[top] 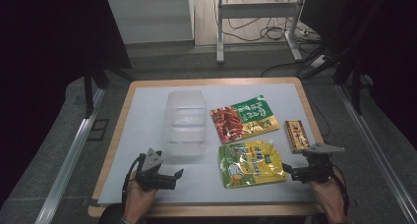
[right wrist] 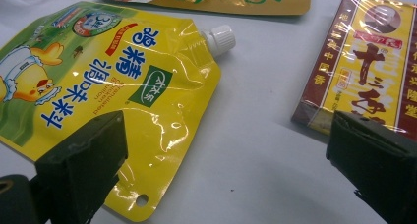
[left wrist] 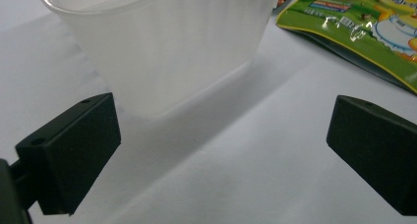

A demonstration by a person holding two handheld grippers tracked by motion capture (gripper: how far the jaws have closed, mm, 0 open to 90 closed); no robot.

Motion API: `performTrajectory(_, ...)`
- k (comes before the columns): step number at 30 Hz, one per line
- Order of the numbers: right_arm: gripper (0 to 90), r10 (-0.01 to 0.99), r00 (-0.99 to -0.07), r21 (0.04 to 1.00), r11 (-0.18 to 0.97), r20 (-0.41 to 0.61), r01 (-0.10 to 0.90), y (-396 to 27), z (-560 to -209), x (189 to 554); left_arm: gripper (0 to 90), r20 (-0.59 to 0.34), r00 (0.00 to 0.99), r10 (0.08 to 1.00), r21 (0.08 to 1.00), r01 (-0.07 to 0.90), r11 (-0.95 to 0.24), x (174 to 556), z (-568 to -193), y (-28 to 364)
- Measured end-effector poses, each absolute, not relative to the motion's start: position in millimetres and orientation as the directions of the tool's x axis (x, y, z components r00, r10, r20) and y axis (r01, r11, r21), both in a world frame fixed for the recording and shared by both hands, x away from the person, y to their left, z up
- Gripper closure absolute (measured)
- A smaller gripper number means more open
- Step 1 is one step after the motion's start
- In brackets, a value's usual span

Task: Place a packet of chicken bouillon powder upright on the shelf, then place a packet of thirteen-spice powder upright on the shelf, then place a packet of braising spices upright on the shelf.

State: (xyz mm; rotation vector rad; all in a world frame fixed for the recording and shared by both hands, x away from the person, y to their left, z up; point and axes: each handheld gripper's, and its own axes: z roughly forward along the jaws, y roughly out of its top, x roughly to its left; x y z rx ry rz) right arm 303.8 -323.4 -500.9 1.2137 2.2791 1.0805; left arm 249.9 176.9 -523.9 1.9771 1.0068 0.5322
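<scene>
High view: a person's two hands rest at the near edge of a white tabletop (top: 147, 116), each holding a gripper with its fingers spread wide and nothing between them. The left gripper (top: 169, 180) sits just short of a clear plastic container (top: 185, 121), which stands upright and empty at mid-table; in the left gripper view its ribbed translucent wall (left wrist: 167, 47) rises straight ahead of the fingers (left wrist: 74, 150), apart from them. The right gripper (top: 295, 173) points at the edge of a yellow spouted pouch (top: 251, 162) lying flat, its white cap (right wrist: 220, 38) turned toward a red-and-yellow box (top: 296, 134) just beside it. In the right gripper view one of the fingers (right wrist: 83, 170) overlaps the yellow pouch's near corner (right wrist: 162, 130), while the other covers the box's near end (right wrist: 364, 67). Behind the pouch lies a red-and-green snack packet (top: 243, 118), flat, close against the container's right side. Beyond the tabletop, cables (top: 268, 32) trail across the floor around a metal frame (top: 255, 10).
</scene>
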Motion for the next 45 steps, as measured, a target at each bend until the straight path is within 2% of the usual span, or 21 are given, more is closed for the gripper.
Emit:
performTrajectory(12,1.2,0.802,-0.596,0.742,0.377,0.038,0.554,-314.9,-501.5,302.8,0.0,0.018,0.587,0.809,0.827,0.447,-0.343,248.7,-523.3,174.9)
performTrajectory(40,0.0,0.804,-0.593,0.767,0.355,0.041,0.535,-313.1,-496.8,299.7,0.7,0.010,0.650,0.760,0.815,0.435,-0.383,247.0,-523.9,160.0)
performTrajectory(45,0.0,0.802,-0.596,0.767,0.359,0.038,0.532,-311.4,-496.6,299.2,0.8,-0.030,0.668,0.744,0.829,0.432,-0.355,246.5,-521.3,157.9)
